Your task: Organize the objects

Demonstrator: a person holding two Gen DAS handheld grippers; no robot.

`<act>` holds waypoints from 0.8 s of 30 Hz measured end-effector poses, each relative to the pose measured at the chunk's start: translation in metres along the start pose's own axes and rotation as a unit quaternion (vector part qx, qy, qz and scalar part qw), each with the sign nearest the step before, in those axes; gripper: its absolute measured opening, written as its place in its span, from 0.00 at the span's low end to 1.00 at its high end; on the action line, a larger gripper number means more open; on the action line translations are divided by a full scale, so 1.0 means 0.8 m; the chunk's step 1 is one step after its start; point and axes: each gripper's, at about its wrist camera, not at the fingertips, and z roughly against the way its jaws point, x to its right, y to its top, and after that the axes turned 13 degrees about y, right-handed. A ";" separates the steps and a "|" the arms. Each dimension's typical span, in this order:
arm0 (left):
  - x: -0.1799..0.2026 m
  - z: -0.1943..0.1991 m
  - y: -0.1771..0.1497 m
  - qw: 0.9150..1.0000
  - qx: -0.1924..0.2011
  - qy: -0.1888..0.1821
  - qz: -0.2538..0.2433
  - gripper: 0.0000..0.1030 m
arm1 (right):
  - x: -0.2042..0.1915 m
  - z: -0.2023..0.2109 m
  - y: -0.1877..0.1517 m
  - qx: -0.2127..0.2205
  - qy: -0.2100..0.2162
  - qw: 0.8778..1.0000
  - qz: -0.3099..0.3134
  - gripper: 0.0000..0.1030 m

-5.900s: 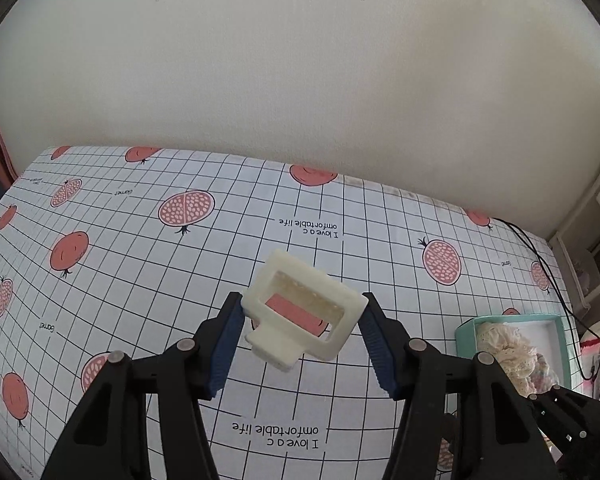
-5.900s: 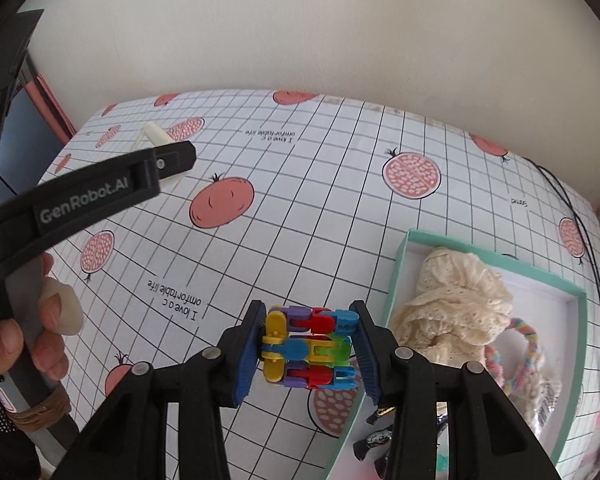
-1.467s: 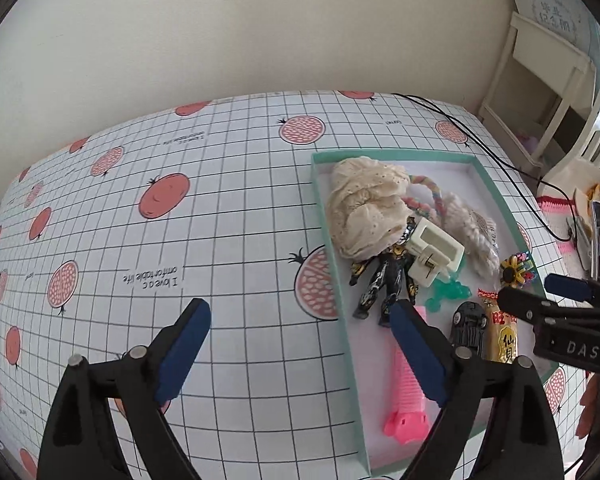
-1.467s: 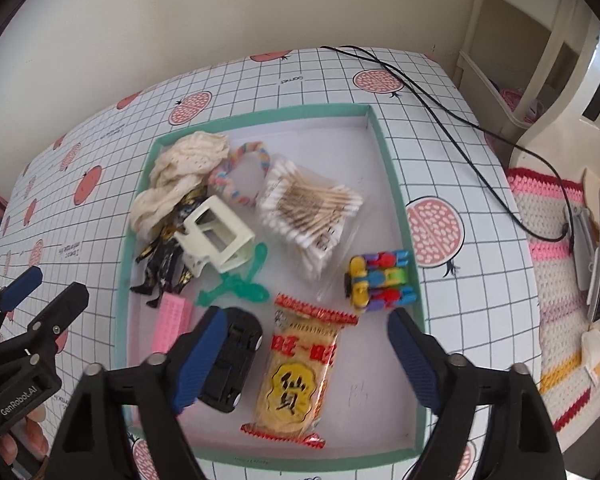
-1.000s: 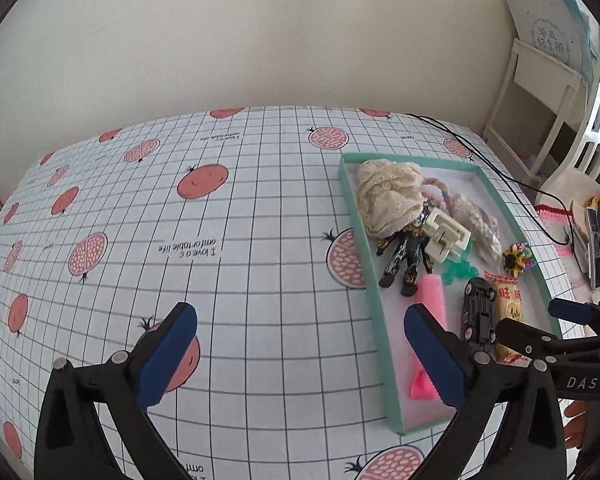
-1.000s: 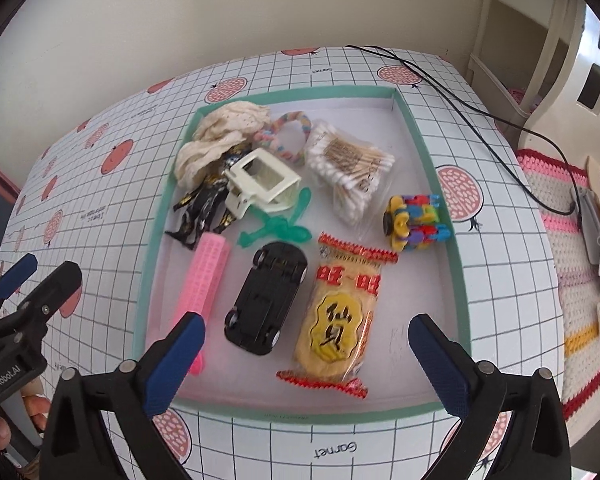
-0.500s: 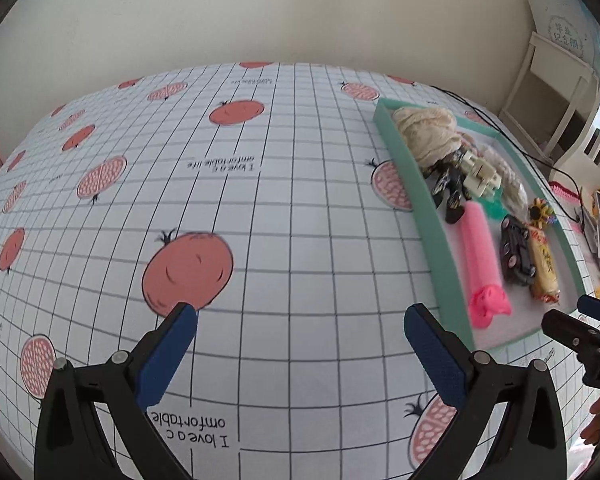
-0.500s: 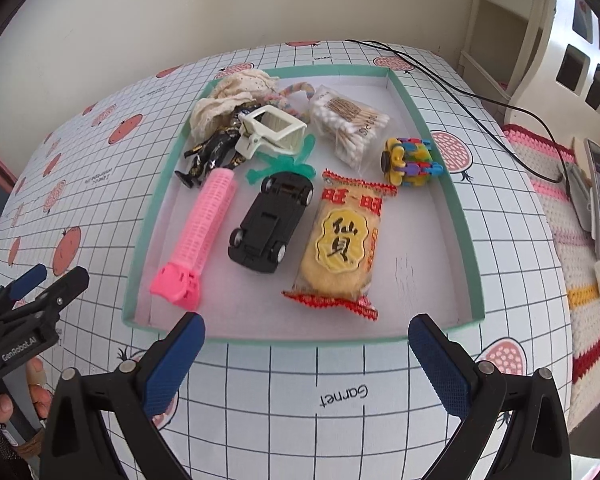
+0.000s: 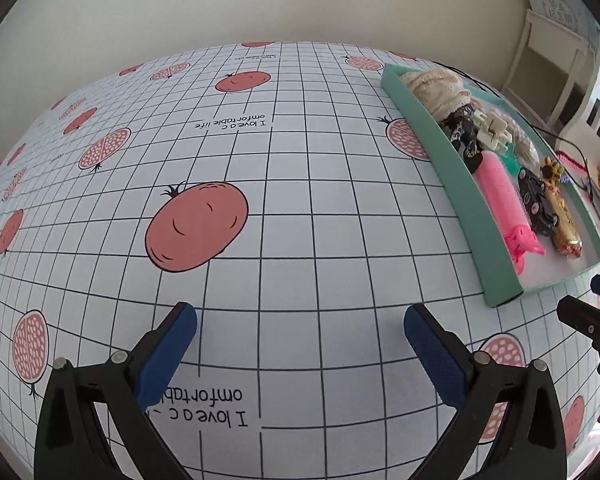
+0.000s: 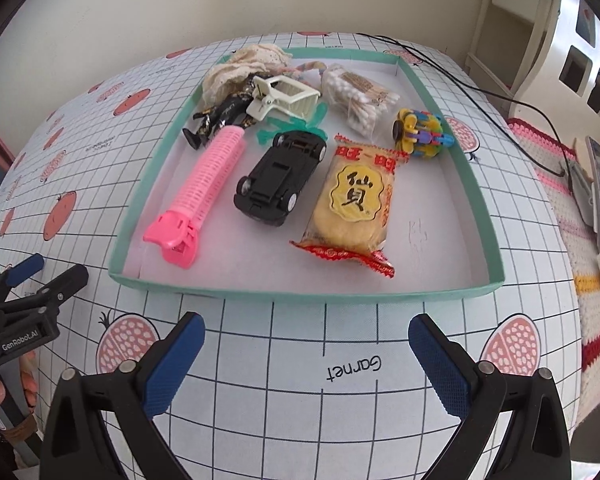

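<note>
Fingers (image 9: 168,354) of both grippers spread wide, empty, over the tabletop (image 9: 300,200); green tray (image 10: 476,200) holds pink hair roller (image 10: 208,176), toy car (image 10: 280,176).

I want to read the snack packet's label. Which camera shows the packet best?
The right wrist view: the snack packet lies face-up in the green tray, its whole printed front visible. The left wrist view shows it only edge-on at the frame's side, partly behind the black toy car, label unreadable.

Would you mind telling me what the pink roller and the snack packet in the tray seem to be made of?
Pink roller: likely moulded plastic, matte, judging by its rigid open grid. Snack packet: apparently glossy printed plastic film, with crimped red ends.
</note>
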 end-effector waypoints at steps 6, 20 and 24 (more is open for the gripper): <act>-0.001 0.000 -0.003 1.000 0.012 0.003 -0.001 1.00 | -0.004 -0.011 -0.007 0.004 -0.013 1.000 0.014 1.00; -0.003 0.002 -0.007 0.999 0.031 0.004 0.007 1.00 | -0.003 -0.012 -0.012 0.062 -0.030 0.998 0.003 1.00; -0.003 0.002 -0.007 0.999 0.031 0.005 0.007 1.00 | -0.003 -0.011 -0.015 0.080 -0.031 0.996 0.007 1.00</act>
